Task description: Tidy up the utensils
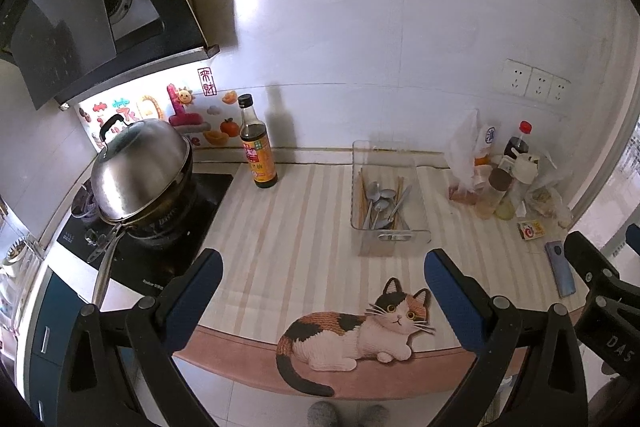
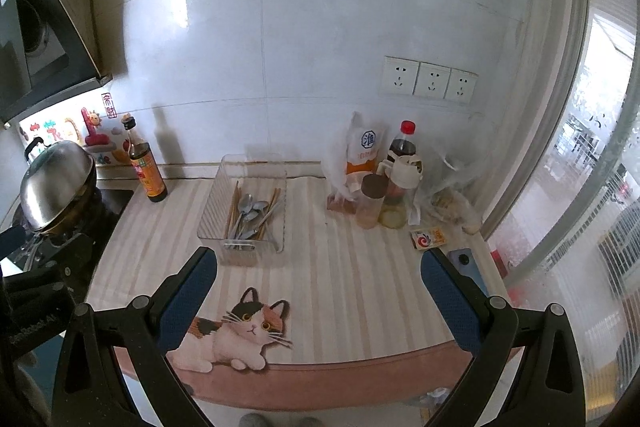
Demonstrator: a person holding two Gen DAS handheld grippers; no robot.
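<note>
A clear plastic bin (image 1: pixel 390 239) (image 2: pixel 244 249) stands on the striped counter mat. Inside lie metal spoons (image 1: pixel 380 201) (image 2: pixel 250 211) mixed with wooden chopsticks (image 1: pixel 362 197) (image 2: pixel 232 207). My left gripper (image 1: pixel 322 301) hangs open over the counter's front edge, well short of the bin and empty. My right gripper (image 2: pixel 318 301) is open too, nothing between its blue pads, with the bin ahead to its left. The right gripper's body also shows at the right edge of the left wrist view.
A lidded wok (image 1: pixel 140 175) (image 2: pixel 56 195) sits on the stove at left, its handle pointing forward. A sauce bottle (image 1: pixel 256 147) (image 2: pixel 146 163) stands near the wall. Bottles and bags (image 1: pixel 504 179) (image 2: pixel 392 179), a small box (image 2: pixel 428 239) and a phone (image 1: pixel 560 269) crowd the right end.
</note>
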